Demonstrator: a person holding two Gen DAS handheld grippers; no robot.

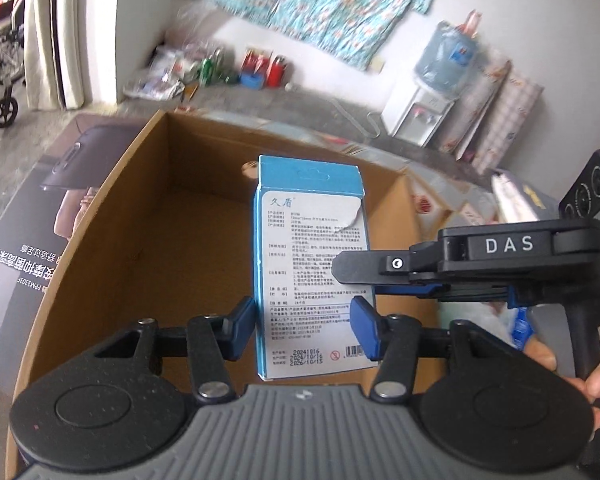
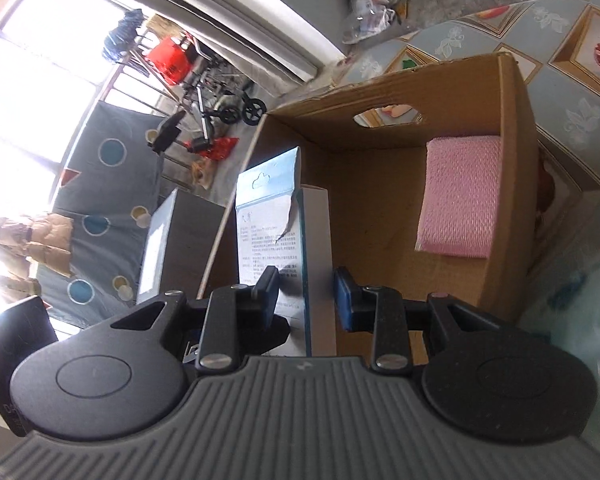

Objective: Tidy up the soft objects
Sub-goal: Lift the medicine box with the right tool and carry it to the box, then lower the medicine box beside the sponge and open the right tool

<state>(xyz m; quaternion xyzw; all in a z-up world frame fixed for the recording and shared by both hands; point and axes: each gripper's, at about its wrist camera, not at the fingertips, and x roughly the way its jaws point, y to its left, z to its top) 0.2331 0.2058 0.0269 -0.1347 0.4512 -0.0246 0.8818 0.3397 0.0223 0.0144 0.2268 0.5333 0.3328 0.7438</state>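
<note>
A slim blue-and-white printed box (image 1: pixel 312 264) stands upright over the open cardboard carton (image 1: pixel 100 220). My left gripper (image 1: pixel 306 328) pinches its two narrow edges low down with its blue pads, so it is shut on the box. The right gripper (image 1: pixel 356 280) comes in from the right, one finger across the printed face and the other behind. In the right wrist view that gripper (image 2: pixel 306 300) clamps the box (image 2: pixel 272 220) through its thickness. A pink textured cloth (image 2: pixel 460 200) leans against the carton's (image 2: pixel 512 160) right inner wall.
A person's hand (image 1: pixel 580 372) holds the right gripper's handle. A dark printed flat package (image 1: pixel 32 220) lies left of the carton. The carton sits on a floral tablecloth (image 2: pixel 560 80). A water dispenser (image 1: pixel 420 116), bags and bottles (image 1: pixel 220 68) line the far wall.
</note>
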